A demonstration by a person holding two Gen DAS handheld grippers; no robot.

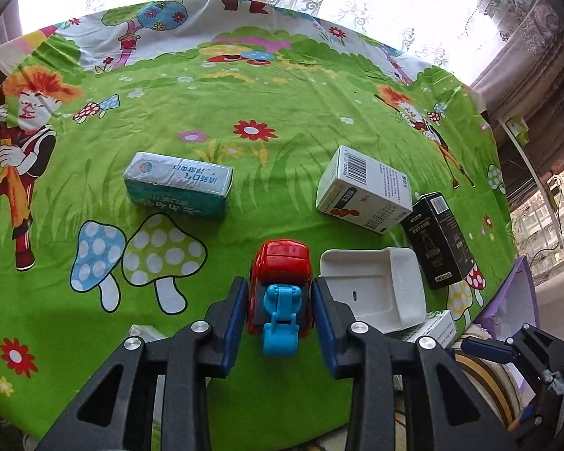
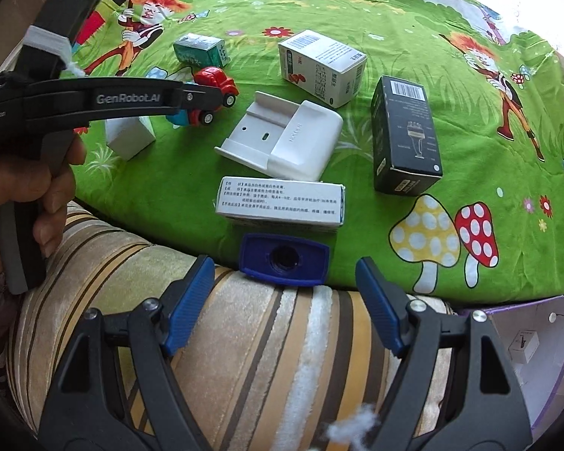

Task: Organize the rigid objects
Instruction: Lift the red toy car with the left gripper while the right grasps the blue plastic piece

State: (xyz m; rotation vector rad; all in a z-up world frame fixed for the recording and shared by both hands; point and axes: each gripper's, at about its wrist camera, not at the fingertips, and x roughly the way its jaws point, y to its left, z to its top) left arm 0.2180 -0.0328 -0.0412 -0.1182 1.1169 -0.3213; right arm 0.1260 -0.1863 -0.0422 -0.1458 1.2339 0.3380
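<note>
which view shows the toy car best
The left wrist view: the toy car sits centered and close between the left gripper's pads. In the right wrist view it is small, distant and partly hidden behind that gripper.

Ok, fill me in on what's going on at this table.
A person is sorting small items on a green cartoon cloth with a handheld tool in each hand. The left tool is closed around a red and blue toy truck, its pads against the truck's sides. The right tool hangs open over the table's edge, near a blue cap, gripping nothing. Several boxes and a white plastic holder lie unsorted.
</note>
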